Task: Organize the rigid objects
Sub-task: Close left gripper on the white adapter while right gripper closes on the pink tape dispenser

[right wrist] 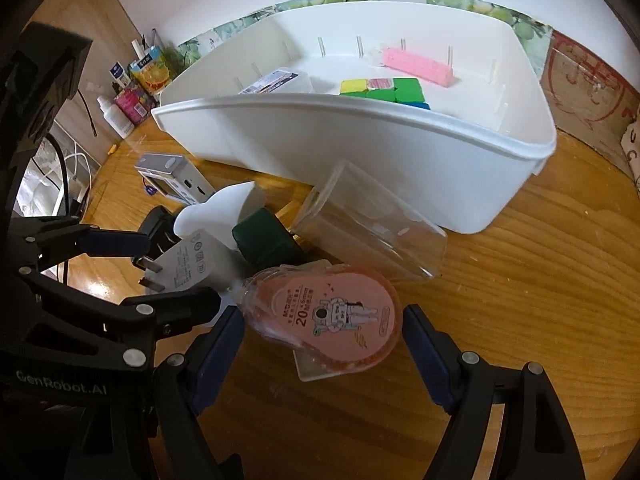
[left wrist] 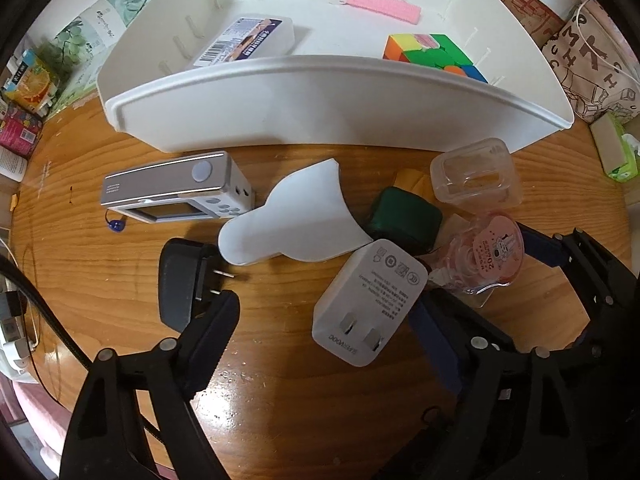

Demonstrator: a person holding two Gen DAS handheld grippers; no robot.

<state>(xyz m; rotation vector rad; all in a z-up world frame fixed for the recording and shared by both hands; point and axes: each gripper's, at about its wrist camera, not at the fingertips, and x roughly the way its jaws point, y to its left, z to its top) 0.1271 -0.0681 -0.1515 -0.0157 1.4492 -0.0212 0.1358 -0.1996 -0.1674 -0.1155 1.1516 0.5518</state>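
The pink, drop-shaped correction tape dispenser with an astronaut picture lies nearest, flat on the wooden worktop, directly between the two blue-padded fingers of the right gripper. This gripper stands wide; its pads are beside the dispenser on both sides, and no pad presses on it.

Just to the left lies the white rectangular wall charger with two metal prongs. It rests on its side between the fingers of the left gripper, which is also wide and not touching it on the left; whether the right finger touches the charger I cannot tell. In the right wrist view the prongs point toward the left gripper's fingers.

Near the charger lie a black plug adapter, a white curved plastic piece with a round handle end, a dark green small case and a clear plastic box lying on its side. A silver flat device with a small screen is further left.

Behind all these stands a large white plastic bin at the far edge of the worktop. Inside it are a colourful puzzle cube, a pink ribbed bar and a white box with a barcode label.
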